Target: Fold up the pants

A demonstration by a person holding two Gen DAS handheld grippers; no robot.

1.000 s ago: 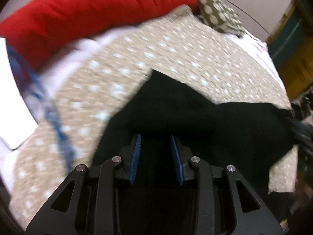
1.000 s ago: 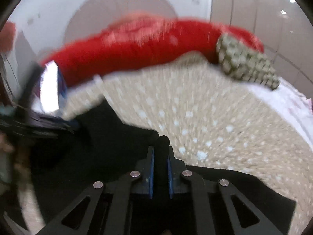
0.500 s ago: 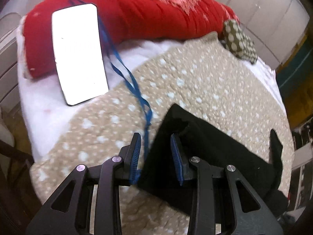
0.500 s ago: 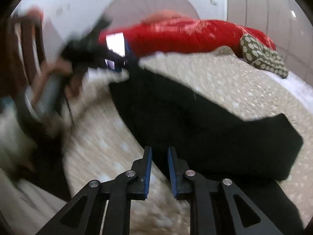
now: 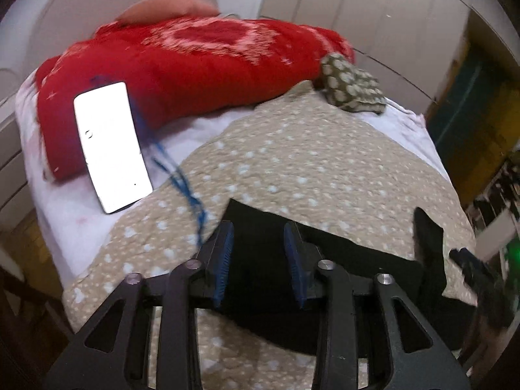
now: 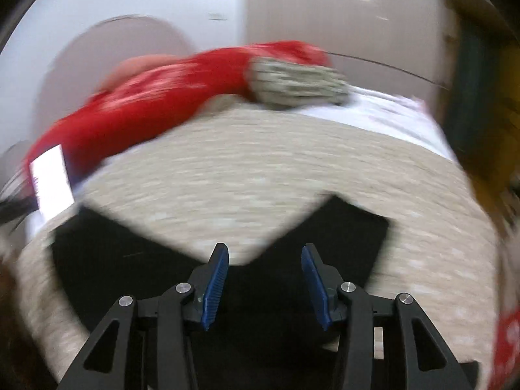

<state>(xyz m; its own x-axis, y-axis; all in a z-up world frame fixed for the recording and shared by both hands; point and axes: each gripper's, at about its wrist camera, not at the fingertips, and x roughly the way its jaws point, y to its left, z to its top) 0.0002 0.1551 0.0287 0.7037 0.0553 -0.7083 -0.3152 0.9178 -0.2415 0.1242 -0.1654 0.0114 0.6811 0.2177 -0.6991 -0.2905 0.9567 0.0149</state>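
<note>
Black pants [image 5: 351,260] lie on a beige spotted bedspread [image 5: 308,162]. In the left wrist view my left gripper [image 5: 258,243] is open above one end of the pants, holding nothing. In the blurred right wrist view the pants [image 6: 107,253] spread in a V, one leg to the left and one to the right [image 6: 344,230]. My right gripper [image 6: 265,260] is open and empty above the point where the two legs meet.
A red blanket [image 5: 195,58] and a green spotted pillow [image 5: 351,87] lie at the head of the bed. A bright phone [image 5: 110,146] with a blue lanyard [image 5: 182,178] lies at the left. Dark furniture [image 5: 487,149] stands on the right.
My right gripper was shut on the pants one second ago and is now open wide. The pants went from being lifted to lying spread on the bedspread. My left gripper stayed open.
</note>
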